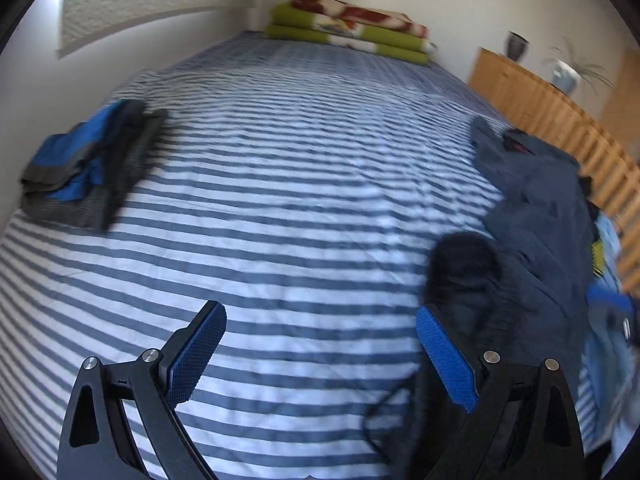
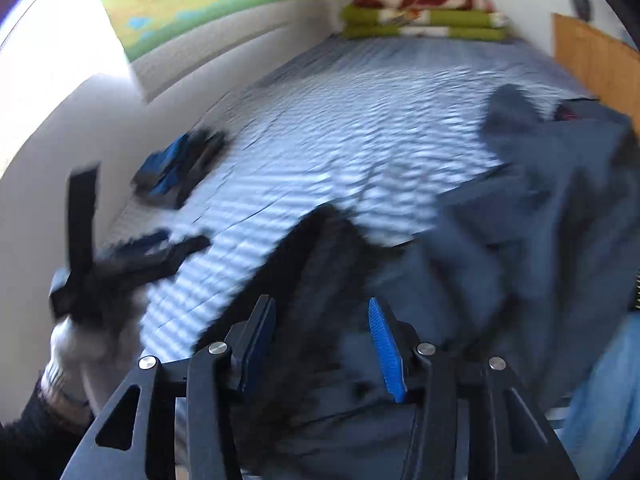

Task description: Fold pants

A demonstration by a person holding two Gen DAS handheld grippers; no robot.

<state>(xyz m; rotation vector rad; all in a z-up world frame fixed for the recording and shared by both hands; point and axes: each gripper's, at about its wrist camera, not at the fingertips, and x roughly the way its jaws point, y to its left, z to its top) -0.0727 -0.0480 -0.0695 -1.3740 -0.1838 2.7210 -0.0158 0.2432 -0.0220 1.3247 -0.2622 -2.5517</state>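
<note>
A heap of dark blue-grey pants (image 1: 536, 216) lies crumpled along the right side of the striped bed (image 1: 280, 152). My left gripper (image 1: 320, 356) hovers open over bare sheet, its right finger beside a black garment end (image 1: 464, 264). In the right wrist view the same dark pants (image 2: 540, 208) fill the right half, with a black fuzzy piece (image 2: 316, 264) running under my right gripper (image 2: 322, 344). That gripper is open, the cloth lying between and below its fingers. The left gripper (image 2: 132, 248), held by a gloved hand (image 2: 76, 352), appears blurred at the left.
A folded blue and grey garment (image 1: 84, 164) rests near the bed's left edge by the wall. Folded green and red blankets (image 1: 352, 28) sit at the far end. A wooden slatted frame (image 1: 560, 120) borders the right side. Light blue cloth (image 1: 608, 280) lies at the far right.
</note>
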